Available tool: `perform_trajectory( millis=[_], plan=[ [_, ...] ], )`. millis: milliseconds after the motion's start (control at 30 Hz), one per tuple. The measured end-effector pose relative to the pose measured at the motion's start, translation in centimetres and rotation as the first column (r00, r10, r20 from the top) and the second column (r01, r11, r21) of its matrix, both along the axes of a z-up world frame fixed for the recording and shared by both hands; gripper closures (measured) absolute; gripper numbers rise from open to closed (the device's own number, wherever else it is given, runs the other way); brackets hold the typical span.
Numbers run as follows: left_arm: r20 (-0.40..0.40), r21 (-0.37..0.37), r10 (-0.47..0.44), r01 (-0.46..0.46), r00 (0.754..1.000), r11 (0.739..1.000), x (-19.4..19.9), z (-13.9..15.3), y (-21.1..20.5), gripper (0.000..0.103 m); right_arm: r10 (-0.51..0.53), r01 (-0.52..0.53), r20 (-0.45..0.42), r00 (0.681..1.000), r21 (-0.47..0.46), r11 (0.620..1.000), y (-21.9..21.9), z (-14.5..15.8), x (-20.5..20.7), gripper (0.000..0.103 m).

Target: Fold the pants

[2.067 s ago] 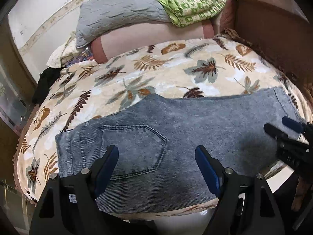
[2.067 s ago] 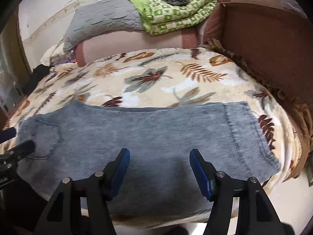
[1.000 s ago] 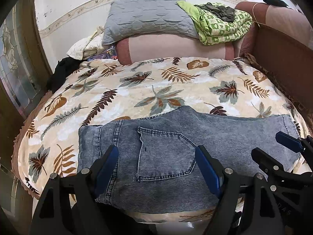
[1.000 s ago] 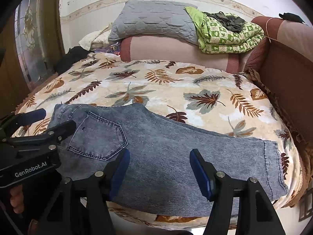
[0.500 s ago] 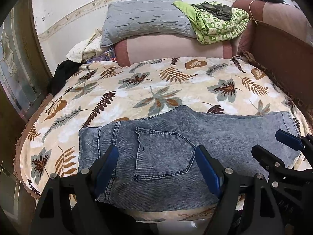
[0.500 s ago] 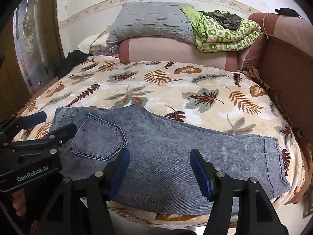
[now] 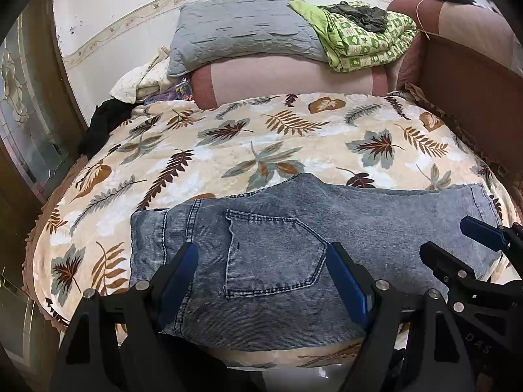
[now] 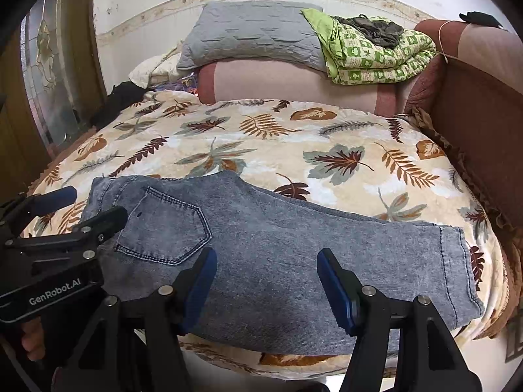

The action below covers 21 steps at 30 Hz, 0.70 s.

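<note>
A: Both tools hang above the pants (image 7: 294,248), the left gripper (image 7: 261,274) and the right gripper (image 8: 264,277) spread, pinching nothing.

B: The denim lies flat on the leaf blanket (image 7: 261,143) under them. Each should take one end's edge and lift evenly.
</note>
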<state>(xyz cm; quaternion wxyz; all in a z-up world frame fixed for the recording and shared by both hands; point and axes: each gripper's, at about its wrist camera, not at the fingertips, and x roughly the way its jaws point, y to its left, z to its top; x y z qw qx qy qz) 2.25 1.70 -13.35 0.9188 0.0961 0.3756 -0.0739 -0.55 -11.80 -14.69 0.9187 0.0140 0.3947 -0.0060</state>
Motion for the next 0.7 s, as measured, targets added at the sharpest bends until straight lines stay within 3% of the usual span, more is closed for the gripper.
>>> perform_trajectory(
  millis=[700],
  plan=[
    [-0.006,0.028,-0.02,0.02,1.0,0.999,-0.4,-0.2,-1.1,0.022,-0.037,0.037,-0.004,0.999,-0.015,0.999,-0.9,0.2,0.0,0.035]
  ],
)
